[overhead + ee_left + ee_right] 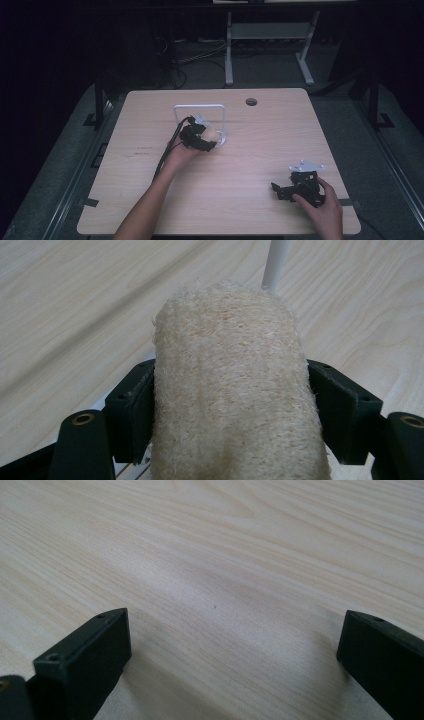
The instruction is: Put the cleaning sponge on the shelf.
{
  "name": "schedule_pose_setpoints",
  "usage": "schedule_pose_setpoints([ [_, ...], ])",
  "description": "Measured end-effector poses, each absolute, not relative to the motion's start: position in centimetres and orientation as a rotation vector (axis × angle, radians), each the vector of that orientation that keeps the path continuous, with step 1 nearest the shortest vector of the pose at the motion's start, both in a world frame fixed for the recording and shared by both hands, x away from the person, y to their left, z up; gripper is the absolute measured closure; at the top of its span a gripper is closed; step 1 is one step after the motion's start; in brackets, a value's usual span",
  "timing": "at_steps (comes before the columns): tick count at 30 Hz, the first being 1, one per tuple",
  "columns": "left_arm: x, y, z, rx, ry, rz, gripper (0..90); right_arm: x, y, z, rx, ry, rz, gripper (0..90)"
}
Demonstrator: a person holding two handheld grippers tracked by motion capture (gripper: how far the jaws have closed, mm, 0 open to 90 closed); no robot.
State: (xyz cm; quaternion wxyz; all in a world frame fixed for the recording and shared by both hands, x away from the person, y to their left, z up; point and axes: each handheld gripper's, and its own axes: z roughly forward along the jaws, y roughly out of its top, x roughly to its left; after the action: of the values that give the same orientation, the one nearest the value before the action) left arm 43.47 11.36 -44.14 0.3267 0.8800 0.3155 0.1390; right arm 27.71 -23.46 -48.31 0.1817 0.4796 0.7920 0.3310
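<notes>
From above, near the middle of the wooden table (150, 200), the left gripper (212, 140) is held low over the surface with a pale loofah sponge (211, 134) clamped between its jaws. It sits just at the foot of a white wire rack (200, 106), whose upright frame stands on the far side of the sponge. A black cable (167, 150) trails back along the person's left forearm. Well apart, toward the near right corner, the right gripper (280, 190) rests low by the table in the person's right hand, with its grey plate on top.

Looking along the left gripper's own jaws, the sponge (232, 390) is coarse and fibrous, and both black pads (135, 410) press against its sides. A white rod (276, 262) of the rack rises just behind it.

Along the right gripper's jaws, the two black fingers (95, 650) stand wide apart with nothing but bare wood grain (215, 555) between them.
</notes>
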Motion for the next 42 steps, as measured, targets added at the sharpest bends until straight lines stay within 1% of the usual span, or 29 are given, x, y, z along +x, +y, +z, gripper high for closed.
schedule_pose_setpoints([
  [22,44.1,11.0,-44.9,2.342,0.819,0.347,25.8,27.7,-23.5,-48.3,1.354,2.236,0.935,0.7],
  [33,43.9,11.5,-44.1,2.288,0.846,0.351,22.1,27.7,-23.5,-48.3,1.354,2.236,0.934,0.7],
  [42,43.6,12.1,-43.0,2.251,0.844,0.372,22.1,27.7,-23.5,-48.3,1.354,2.236,0.934,0.7],
])
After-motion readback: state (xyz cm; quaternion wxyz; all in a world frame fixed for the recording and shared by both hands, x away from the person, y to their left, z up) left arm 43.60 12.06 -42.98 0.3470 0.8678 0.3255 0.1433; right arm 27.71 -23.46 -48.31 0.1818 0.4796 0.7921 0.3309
